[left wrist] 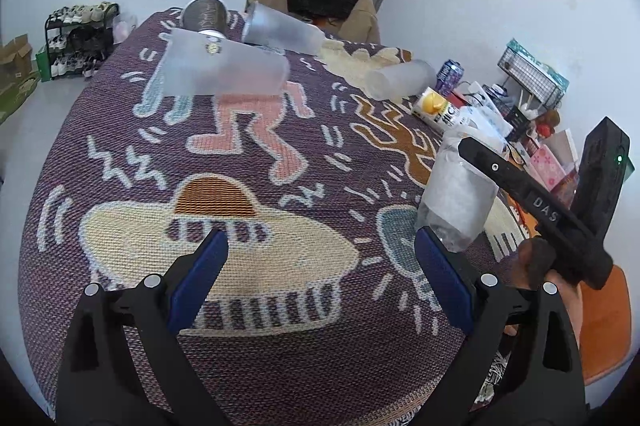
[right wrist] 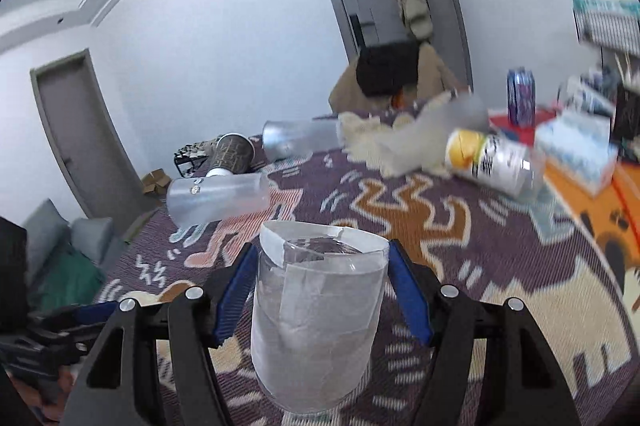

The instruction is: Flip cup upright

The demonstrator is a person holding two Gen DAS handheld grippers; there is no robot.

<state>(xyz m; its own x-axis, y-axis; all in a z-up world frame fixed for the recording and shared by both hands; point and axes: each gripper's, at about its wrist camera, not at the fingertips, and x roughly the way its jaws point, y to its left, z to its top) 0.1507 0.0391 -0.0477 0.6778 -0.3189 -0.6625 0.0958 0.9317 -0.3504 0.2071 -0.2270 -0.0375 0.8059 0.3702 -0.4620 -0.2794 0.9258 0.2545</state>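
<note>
A clear plastic cup with white tape on it (right wrist: 316,322) stands upright, mouth up, between my right gripper's (right wrist: 320,298) blue pads, which press on its sides. In the left wrist view the same cup (left wrist: 456,194) stands at the right of the patterned tablecloth (left wrist: 280,258), with the right gripper's black body (left wrist: 560,218) beside it. My left gripper (left wrist: 320,278) is open and empty, low over the cloth near the front edge, to the left of the cup.
Several frosted cups lie on their sides on the far part of the table: (left wrist: 224,66), (left wrist: 280,30), (left wrist: 400,78). A dark paper cup (left wrist: 204,14) lies at the back. A yellow-labelled bottle (left wrist: 436,110), a can (left wrist: 450,76) and boxes crowd the right side.
</note>
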